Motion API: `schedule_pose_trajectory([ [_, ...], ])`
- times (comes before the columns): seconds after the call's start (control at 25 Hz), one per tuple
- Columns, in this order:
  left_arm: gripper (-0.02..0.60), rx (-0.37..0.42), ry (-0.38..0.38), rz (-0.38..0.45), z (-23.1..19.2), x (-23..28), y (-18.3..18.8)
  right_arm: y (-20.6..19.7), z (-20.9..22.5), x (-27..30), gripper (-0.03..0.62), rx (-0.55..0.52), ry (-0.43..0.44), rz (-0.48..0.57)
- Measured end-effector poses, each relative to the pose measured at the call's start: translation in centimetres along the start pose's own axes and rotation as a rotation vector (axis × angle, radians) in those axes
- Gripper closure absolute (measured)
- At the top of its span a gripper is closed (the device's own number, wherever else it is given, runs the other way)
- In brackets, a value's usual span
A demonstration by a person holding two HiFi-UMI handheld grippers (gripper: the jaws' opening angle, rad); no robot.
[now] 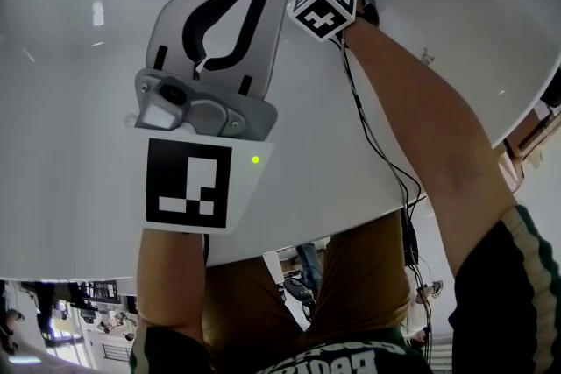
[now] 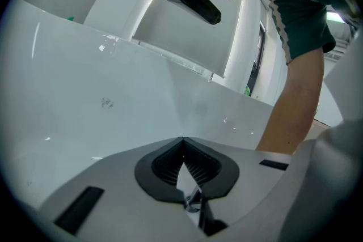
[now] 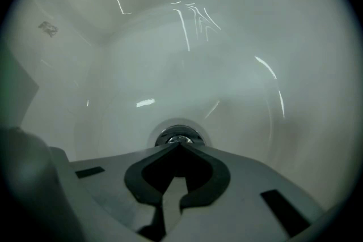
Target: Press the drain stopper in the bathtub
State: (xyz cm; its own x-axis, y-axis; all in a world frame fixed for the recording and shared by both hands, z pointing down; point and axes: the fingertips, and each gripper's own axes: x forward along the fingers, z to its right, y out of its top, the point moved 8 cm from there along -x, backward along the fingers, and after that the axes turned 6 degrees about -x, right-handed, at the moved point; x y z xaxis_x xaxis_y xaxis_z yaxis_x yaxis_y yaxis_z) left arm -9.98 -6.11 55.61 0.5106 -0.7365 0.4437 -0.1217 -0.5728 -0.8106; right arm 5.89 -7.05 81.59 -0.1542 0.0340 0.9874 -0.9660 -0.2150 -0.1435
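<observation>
chrome drain stopper (image 3: 173, 134) only in right gripper view; right tongs (image 3: 180, 144), left tongs (image 2: 182, 139) closed.

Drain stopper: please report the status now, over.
Right tool shut, empty, pointing down, tips at the drain stopper; contact unclear. Left tool shut, empty, facing the bathtub wall. Nothing in the way.

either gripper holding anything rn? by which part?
Nothing held. Left gripper is shut and empty. Right gripper is shut too, its closed tips at the drain stopper, not gripping it.
</observation>
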Motion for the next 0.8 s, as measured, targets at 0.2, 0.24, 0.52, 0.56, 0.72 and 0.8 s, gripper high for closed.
schedule_pose_trajectory([
  [0.2, 0.575, 0.004, -0.006, 0.0, 0.1, -0.3, 0.2, 0.6, -0.2, 0.1, 0.579, 0.021, 0.001, -0.007],
  [0.24, 0.575, 0.009, -0.007, 0.003, 0.2, -0.3, 0.3, 0.7, -0.3, 0.1, 0.579, 0.017, 0.001, -0.012],
  [0.52, 0.575, 0.029, 0.0, 0.015, 0.5, -1.4, 2.5, 1.1, -0.3, -0.8, 0.58, -0.023, -0.07, -0.02],
  [0.56, 0.575, 0.028, 0.003, 0.012, 0.6, -1.6, 2.7, 1.3, -0.2, -1.0, 0.58, -0.005, -0.057, -0.022],
  [0.72, 0.575, 0.037, -0.001, -0.01, 0.9, -2.1, 3.0, 0.4, -0.2, -0.6, 0.58, 0.024, -0.04, -0.029],
  [0.8, 0.575, 0.05, 0.002, -0.009, 0.8, -2.1, 3.0, 0.7, -0.1, -0.5, 0.58, 0.011, -0.052, -0.012],
])
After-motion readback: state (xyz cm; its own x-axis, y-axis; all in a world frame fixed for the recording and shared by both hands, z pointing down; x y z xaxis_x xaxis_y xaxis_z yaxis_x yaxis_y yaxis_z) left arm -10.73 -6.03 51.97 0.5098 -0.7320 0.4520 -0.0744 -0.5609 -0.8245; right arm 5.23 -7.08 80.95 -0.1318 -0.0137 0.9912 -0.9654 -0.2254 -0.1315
